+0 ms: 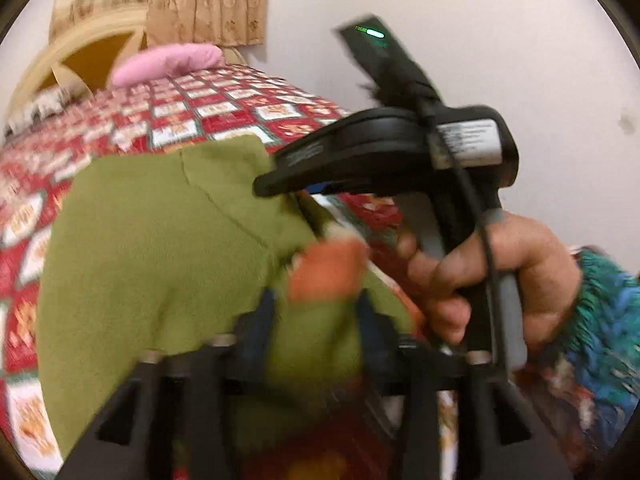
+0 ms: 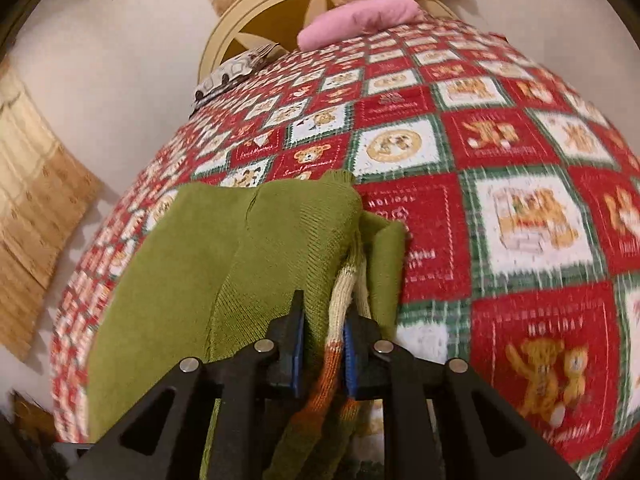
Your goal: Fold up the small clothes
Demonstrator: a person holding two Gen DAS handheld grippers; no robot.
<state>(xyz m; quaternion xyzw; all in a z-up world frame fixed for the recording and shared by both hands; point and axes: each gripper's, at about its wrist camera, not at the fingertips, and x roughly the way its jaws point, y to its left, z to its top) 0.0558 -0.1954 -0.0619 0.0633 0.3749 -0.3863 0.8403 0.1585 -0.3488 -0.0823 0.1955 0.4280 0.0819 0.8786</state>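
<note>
Garment: small olive-green knitted sweater with orange-and-cream striped cuff (image 2: 256, 248) lies on red-and-white checked bedspread (image 2: 460, 208) | right gripper (image 2: 322, 344) pinched on cuff | left gripper (image 1: 316, 320) parted, unclamped | advice: fold to be laid flat, edges aligned, before release.

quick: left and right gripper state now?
Left gripper: open, green garment between its fingers, not pinched.
Right gripper: shut on the green garment's striped edge.
</note>
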